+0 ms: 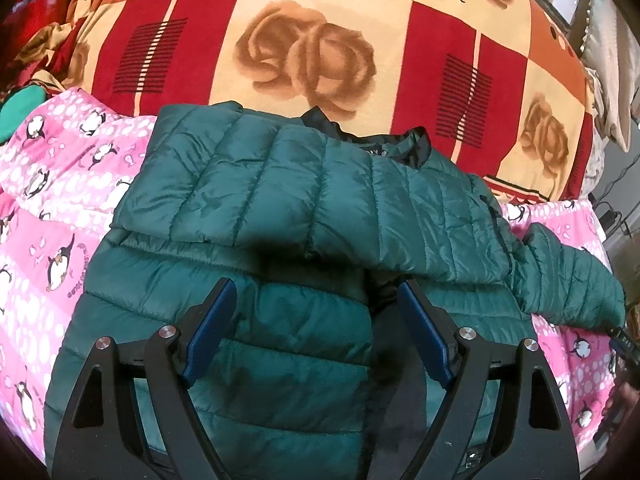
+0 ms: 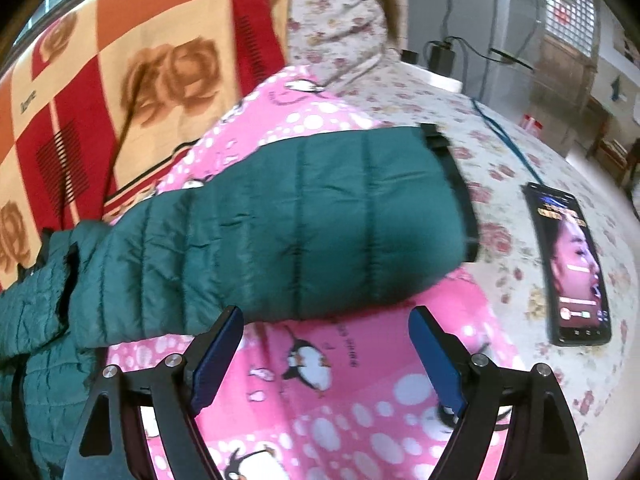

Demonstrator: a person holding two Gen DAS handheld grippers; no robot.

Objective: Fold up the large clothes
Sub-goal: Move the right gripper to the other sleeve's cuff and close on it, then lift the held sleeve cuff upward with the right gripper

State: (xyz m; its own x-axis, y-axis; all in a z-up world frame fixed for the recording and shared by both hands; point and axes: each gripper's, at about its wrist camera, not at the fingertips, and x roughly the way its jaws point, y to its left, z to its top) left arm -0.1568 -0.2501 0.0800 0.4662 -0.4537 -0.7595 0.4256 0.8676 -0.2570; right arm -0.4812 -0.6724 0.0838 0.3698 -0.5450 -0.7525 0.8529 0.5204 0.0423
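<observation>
A dark green quilted puffer jacket (image 1: pixel 280 208) lies on a pink penguin-print blanket (image 1: pixel 52 184). One sleeve is folded across its chest below the black collar (image 1: pixel 416 144). My left gripper (image 1: pixel 316 292) hovers open over the jacket's front, with nothing between its blue pads (image 1: pixel 212 332). The other sleeve (image 2: pixel 320 216) stretches out to the right, and its black cuff (image 2: pixel 456 184) reaches the floral sheet. My right gripper (image 2: pixel 326 316) stands open just below that sleeve, above the pink blanket (image 2: pixel 360 380), and holds nothing.
A red, orange and cream rose blanket (image 1: pixel 312 52) covers the bed behind the jacket. A lit phone (image 2: pixel 568 264) lies on the floral sheet (image 2: pixel 500 168) to the right of the cuff, with a blue cable (image 2: pixel 508 140) leading to it. Chargers and cords stand beyond.
</observation>
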